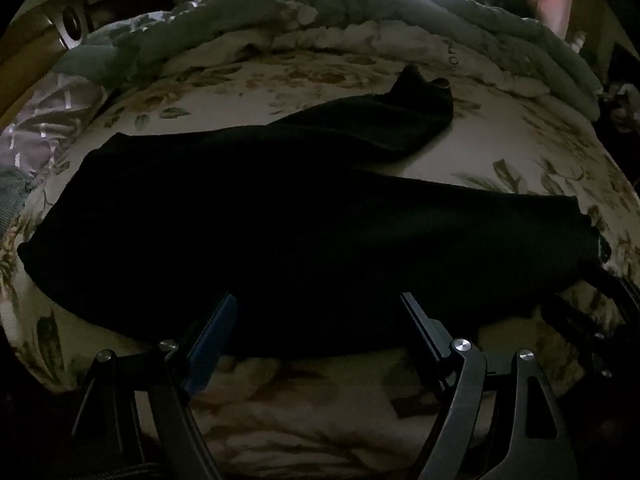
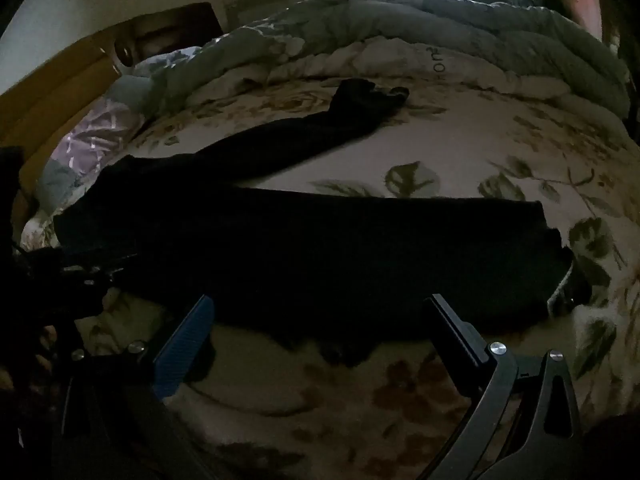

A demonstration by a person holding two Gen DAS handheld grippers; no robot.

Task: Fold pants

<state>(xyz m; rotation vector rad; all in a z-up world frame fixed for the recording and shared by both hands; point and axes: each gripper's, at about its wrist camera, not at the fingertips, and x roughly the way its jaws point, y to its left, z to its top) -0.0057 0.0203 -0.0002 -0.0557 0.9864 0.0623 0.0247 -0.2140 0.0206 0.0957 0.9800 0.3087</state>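
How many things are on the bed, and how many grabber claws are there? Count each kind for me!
Black pants: 1
Rumpled comforter: 1
Patterned pillow: 1
Grippers: 2, the left gripper and the right gripper, both open
Total: 5

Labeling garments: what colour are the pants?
Plain black pants, clearest in the right wrist view.
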